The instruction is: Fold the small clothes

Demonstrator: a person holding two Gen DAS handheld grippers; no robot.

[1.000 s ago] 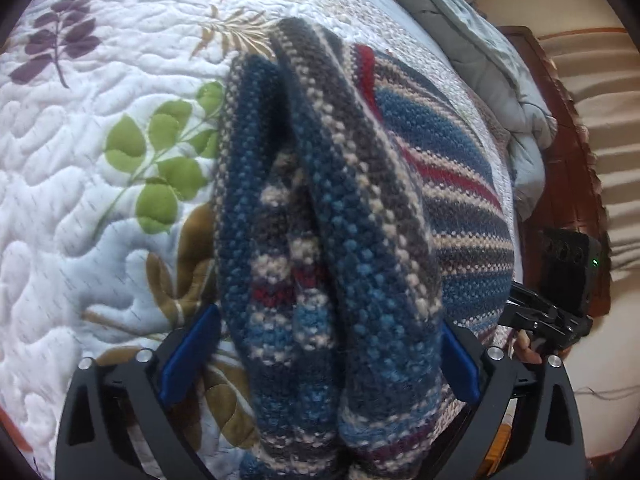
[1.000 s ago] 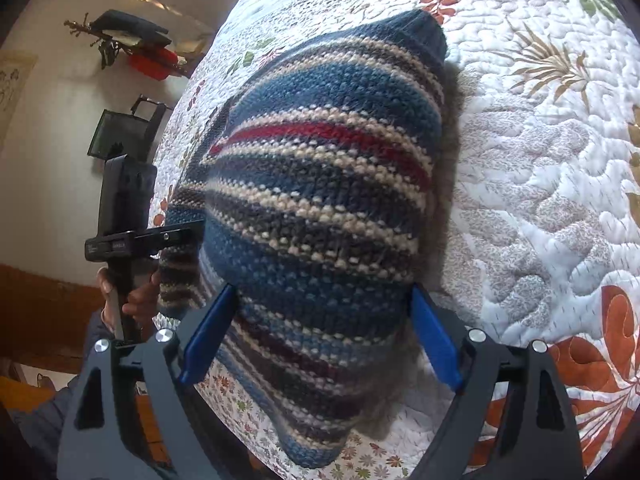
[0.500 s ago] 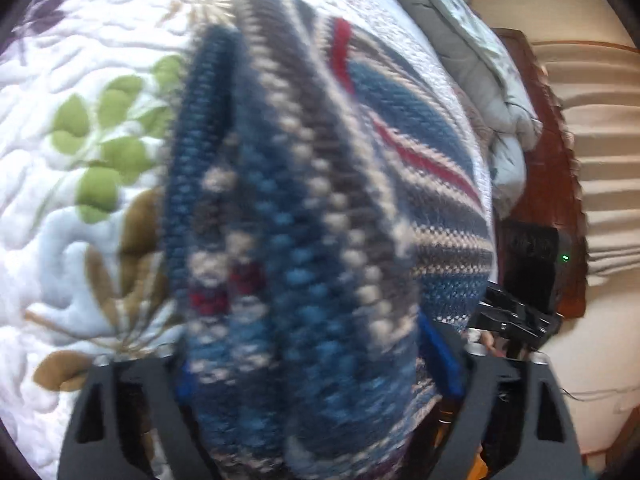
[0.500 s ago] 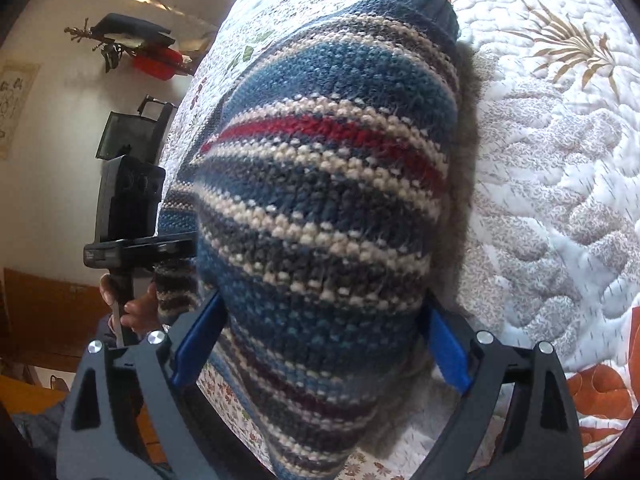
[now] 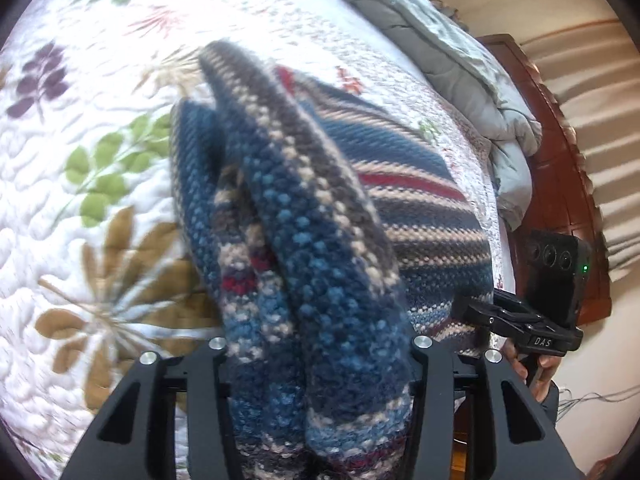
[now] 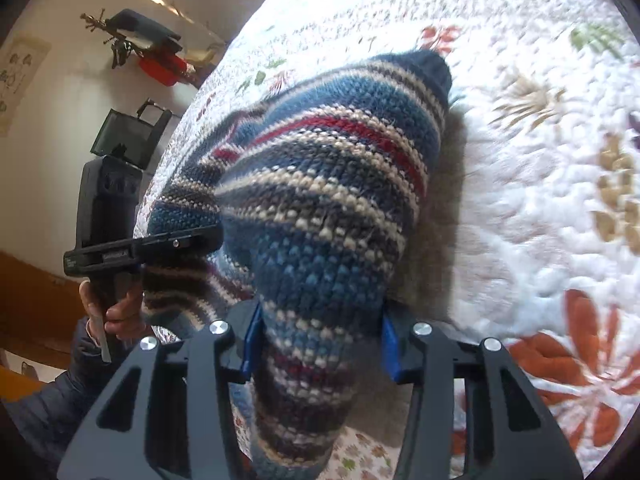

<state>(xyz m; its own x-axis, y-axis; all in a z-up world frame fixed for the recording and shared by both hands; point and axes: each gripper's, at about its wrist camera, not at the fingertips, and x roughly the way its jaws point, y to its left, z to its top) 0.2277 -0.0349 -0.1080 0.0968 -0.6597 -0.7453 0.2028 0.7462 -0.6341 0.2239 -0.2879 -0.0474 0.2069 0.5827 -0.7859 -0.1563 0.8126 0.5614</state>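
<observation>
A small knitted sweater with blue, grey, cream and red stripes [image 5: 304, 240] lies partly on a white floral quilt [image 5: 80, 100]. My left gripper [image 5: 316, 356] is shut on a bunched edge of the sweater, which hides its pads. My right gripper [image 6: 320, 344] is shut on the other end of the sweater [image 6: 328, 200], with blue pads [image 6: 390, 344] pressed against the knit. The sweater is lifted and bunched between the two grippers. The right gripper also shows in the left wrist view [image 5: 520, 320], and the left gripper in the right wrist view [image 6: 140, 248].
A grey duvet [image 5: 460, 52] is heaped at the far edge of the bed, beside a dark wooden headboard [image 5: 560, 184]. In the right wrist view a black bag [image 6: 128, 136] and a wall rack with red and dark items [image 6: 148, 48] stand beyond the bed.
Both grippers have closed from wide open onto the sweater. The sweater has bunched up and lifted off the quilt.
</observation>
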